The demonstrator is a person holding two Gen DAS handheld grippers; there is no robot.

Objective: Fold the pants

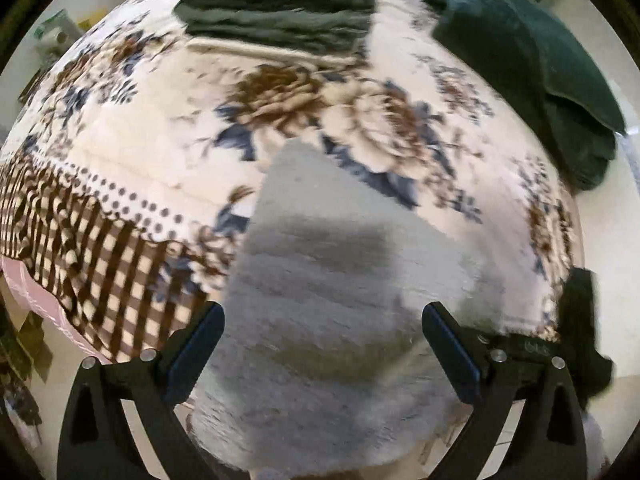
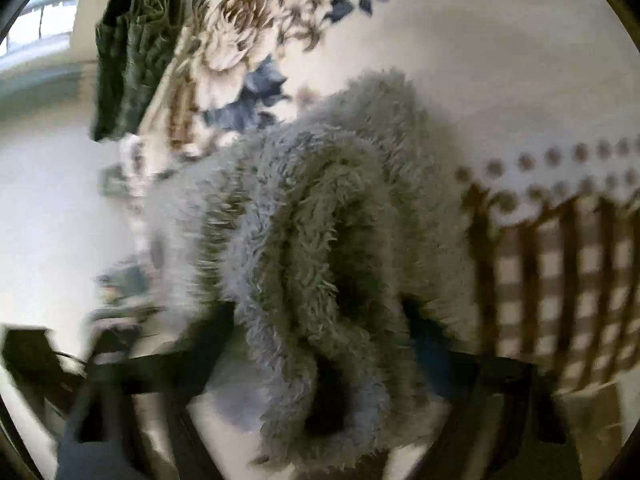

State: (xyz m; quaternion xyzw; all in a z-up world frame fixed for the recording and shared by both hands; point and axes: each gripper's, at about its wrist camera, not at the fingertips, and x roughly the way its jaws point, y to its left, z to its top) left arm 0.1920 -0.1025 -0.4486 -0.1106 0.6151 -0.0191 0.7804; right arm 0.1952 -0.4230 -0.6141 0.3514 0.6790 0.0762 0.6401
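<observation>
Fluffy grey pants (image 1: 320, 280) lie on a floral blanket (image 1: 132, 128) and hang over its near edge. My left gripper (image 1: 322, 322) is open, its fingers (image 1: 200, 348) spread either side of the grey fabric just above it. In the right wrist view the grey pants (image 2: 320, 240) bunch up in a thick fold between my right gripper's fingers (image 2: 424, 332); the right gripper (image 2: 320, 328) looks shut on that bunch, though the view is blurred.
A folded dark green stack (image 1: 276, 12) sits at the far side of the blanket. Another dark green garment (image 1: 532, 68) lies at the right edge; it also shows in the right wrist view (image 2: 132, 60). The blanket has a brown checked border (image 2: 560, 280).
</observation>
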